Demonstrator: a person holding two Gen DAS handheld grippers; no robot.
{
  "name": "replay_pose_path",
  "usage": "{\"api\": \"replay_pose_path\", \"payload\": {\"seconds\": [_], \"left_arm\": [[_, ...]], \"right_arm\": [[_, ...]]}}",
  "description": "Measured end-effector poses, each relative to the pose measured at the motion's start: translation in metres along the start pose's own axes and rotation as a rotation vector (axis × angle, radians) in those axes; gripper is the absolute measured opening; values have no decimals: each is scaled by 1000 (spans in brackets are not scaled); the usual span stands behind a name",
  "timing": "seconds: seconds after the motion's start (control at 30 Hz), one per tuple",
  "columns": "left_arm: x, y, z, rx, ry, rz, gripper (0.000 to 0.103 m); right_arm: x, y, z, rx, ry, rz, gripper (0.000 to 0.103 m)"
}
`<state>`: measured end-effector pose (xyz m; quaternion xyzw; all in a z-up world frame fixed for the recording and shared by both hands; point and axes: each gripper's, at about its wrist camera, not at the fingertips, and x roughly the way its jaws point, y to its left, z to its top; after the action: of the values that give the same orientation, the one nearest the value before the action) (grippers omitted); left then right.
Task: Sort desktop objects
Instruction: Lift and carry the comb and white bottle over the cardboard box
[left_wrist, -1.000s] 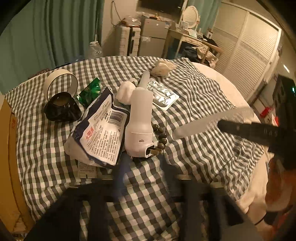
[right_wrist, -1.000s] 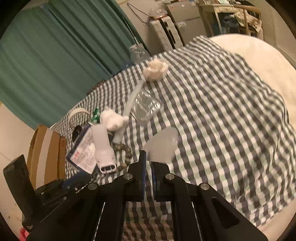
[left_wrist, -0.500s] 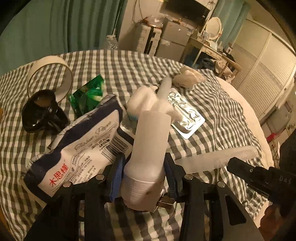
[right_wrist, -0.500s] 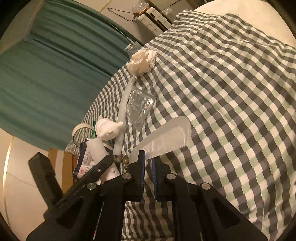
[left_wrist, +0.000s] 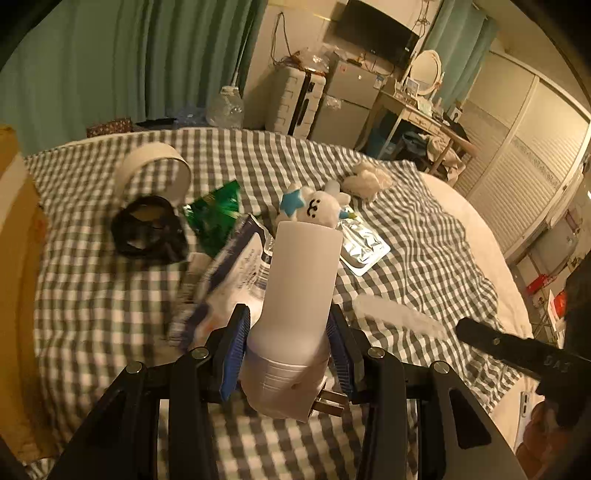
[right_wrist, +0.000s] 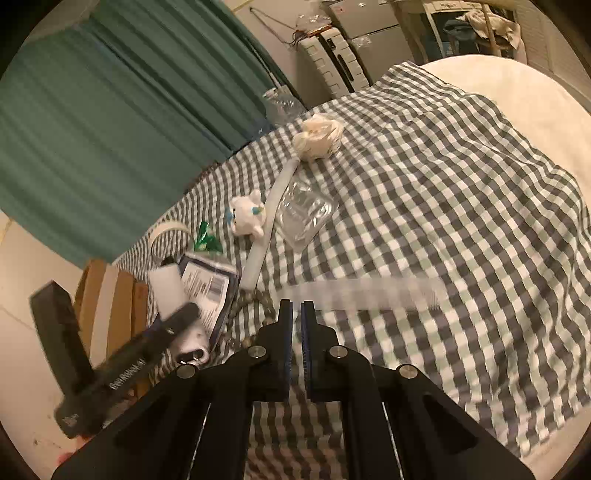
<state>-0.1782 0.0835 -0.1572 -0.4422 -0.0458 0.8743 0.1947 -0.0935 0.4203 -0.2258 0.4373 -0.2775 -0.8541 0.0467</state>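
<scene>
The left gripper clamps the white plug-in device, lifted just beside the tissue pack. The right gripper pinches the translucent comb, right of that pack.

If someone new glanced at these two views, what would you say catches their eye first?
Probably the white plug-in device, clamped between the left gripper pads right in the foreground. Next, the translucent comb, blurred, sticking out sideways from the shut right gripper over the checked cloth. Behind, a small white plush toy faces the camera.
</scene>
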Motion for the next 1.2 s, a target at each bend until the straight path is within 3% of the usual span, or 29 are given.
{"api": "replay_pose_path", "payload": {"seconds": [0.07, 0.1, 0.17, 0.2, 0.37, 0.6, 0.63, 0.67, 0.7, 0.73, 0.83, 1.07, 1.2], "left_arm": [[-11, 3, -2, 1, -11, -2, 43], [-15, 4, -4, 5, -15, -1, 43], [-19, 7, -8, 9, -14, 3, 43], [-19, 7, -10, 8, -13, 4, 43], [-4, 4, -12, 8, 18, 9, 43], [28, -14, -11, 27, 59, -18, 43], [31, -16, -12, 35, 63, -17, 43], [32, -17, -12, 42, 65, -14, 43], [34, -18, -12, 48, 68, -12, 43], [35, -18, -12, 52, 70, -11, 43], [34, -18, -12, 43, 71, -9, 43], [-10, -12, -4, 39, 11, -15, 43], [-49, -3, 6, 28, -47, -15, 43]], "right_arm": [[-1, -8, -6, 68, 11, 13, 6], [2, -18, -11, 141, 16, 35, 12], [12, -43, -20, 284, 35, 104, 66], [17, -60, -26, 380, 31, 127, 68], [29, -112, -33, 593, 16, 155, 68], [52, -116, -8, 611, -104, 227, 66], [60, -116, -5, 600, -110, 226, 58], [63, -114, -4, 594, -106, 218, 42], [68, -116, -4, 595, -100, 205, 32], [71, -120, -7, 610, -106, 210, 14], [72, -129, -11, 660, -112, 272, 8], [11, -84, 4, 446, -211, 253, 5], [-26, -42, 4, 273, -237, 167, 4]]}}
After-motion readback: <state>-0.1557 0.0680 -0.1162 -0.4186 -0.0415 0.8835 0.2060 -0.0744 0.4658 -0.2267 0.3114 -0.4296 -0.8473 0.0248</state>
